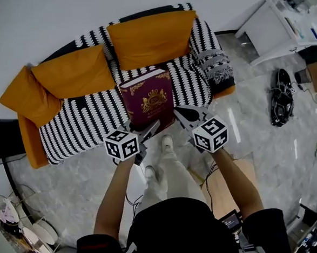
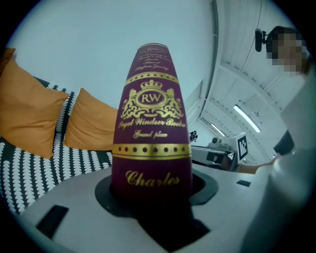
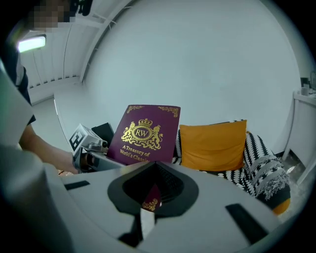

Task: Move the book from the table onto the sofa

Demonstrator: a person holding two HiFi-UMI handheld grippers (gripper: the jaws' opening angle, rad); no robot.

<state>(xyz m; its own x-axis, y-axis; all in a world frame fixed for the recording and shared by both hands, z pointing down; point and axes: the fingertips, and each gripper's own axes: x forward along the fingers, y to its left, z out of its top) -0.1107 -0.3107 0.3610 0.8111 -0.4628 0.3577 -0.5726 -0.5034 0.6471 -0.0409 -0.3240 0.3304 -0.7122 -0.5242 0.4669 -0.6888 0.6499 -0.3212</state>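
Maroon book (image 1: 148,97) (cover up), long axis toward sofa (image 1: 83,128).

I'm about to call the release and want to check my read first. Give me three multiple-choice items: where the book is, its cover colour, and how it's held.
1. Where is the book?
A. on the floor by the feet
B. over the patterned sofa seat
C. on the white table

2. What colour is its cover?
A. blue with silver
B. plain green
C. maroon with gold

3. How is it held?
A. by both grippers
B. by the left gripper alone
C. by neither; it lies free

Answers:
1 B: in the head view the book shows over the seat of the sofa, in front of the orange cushions.
2 C: a gold crest and lettering stand on a maroon cover.
3 A: the left gripper is shut on its spine edge, and the right gripper is shut on a cover corner.
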